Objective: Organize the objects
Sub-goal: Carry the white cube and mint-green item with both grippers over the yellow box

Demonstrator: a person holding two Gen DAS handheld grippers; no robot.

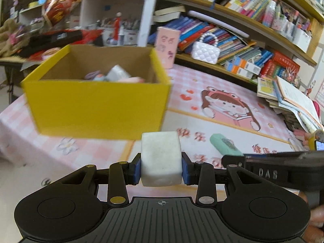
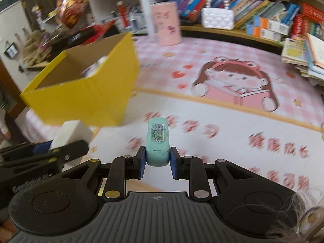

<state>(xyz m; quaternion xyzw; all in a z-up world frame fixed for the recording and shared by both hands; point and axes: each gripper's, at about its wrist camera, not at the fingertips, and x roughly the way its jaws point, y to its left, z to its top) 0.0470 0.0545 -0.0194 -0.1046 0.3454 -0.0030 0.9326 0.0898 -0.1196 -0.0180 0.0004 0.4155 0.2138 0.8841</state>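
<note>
You are mid-carry: your left gripper (image 1: 161, 163) is clamped on the white block (image 1: 161, 158), your right gripper (image 2: 157, 162) on the mint case (image 2: 158, 141). The yellow box (image 1: 97, 105) sits ahead and left of both. Next, bring each over its open top before letting go.

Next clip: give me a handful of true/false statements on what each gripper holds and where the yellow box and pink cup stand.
1. The left gripper is shut on a white block. True.
2. The right gripper is open with nothing in it. False: it is shut on a mint green case.
3. The yellow box has nothing inside. False: several small items lie in it.
4. A pink cup stands upright on the pink mat. True.
5. The white block is already in the box. False: it is held between the pads, in front of the box.
</note>
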